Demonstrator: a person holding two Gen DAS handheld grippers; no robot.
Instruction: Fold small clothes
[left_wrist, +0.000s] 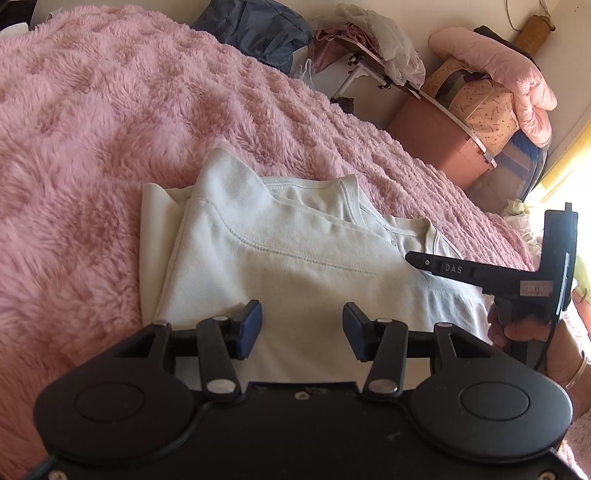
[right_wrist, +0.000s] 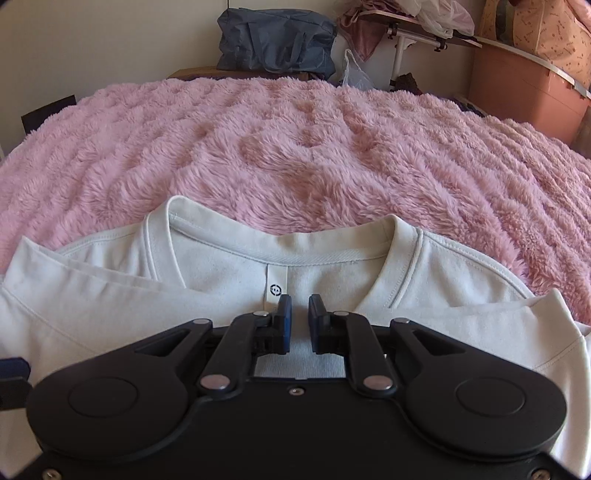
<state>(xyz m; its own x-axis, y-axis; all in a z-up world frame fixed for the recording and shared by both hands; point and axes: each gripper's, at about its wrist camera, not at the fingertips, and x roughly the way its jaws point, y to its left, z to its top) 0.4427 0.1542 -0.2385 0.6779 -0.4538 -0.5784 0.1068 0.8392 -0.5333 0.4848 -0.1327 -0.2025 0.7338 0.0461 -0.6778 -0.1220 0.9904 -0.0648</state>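
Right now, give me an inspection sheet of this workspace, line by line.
Surface: pink fluffy blanket covers the bed.
Job's things: white T-shirt lies on the blanket, both sleeves folded in over the body, collar and neck label showing.
Clutter: nothing seen on the blanket apart from the shirt.
Grippers: left gripper open above the shirt's body; right gripper narrowly open just below the neck label, gripping nothing.
Cables: thin black cable hangs below the right gripper's handle.
Surroundings: blue-grey bag, folding table, pink storage box, pink quilt piled on top.
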